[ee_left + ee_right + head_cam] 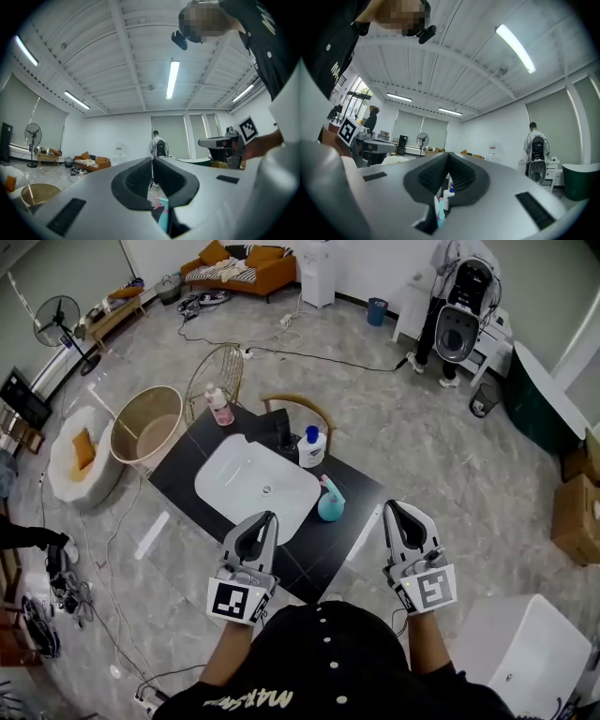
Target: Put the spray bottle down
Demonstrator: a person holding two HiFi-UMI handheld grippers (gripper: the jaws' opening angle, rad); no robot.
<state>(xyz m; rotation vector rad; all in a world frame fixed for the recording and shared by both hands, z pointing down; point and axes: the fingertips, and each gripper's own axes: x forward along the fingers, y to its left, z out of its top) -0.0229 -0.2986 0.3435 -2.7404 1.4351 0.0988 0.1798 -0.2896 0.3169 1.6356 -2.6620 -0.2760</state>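
Observation:
The teal spray bottle (pixel 330 503) with a pink trigger stands upright on the black table (pixel 361 498), just right of the white sink basin (pixel 255 484). My left gripper (pixel 269 516) hovers over the table's near edge, shut and empty. To the right of the bottle and apart from it is my right gripper (pixel 391 507), also shut and empty. In the left gripper view the jaws (pixel 152 159) meet, and the teal bottle (pixel 162 214) shows below them. In the right gripper view the jaws (pixel 448 153) are also together, with the spray bottle (pixel 439 209) in the slit underneath.
A white bottle with a blue cap (pixel 312 447) and a pink bottle (pixel 219 406) stand at the table's far side. A wire basket (pixel 214 379), a tan tub (pixel 148 424) and cables (pixel 103 549) lie to the left. A white box (pixel 525 652) sits at lower right.

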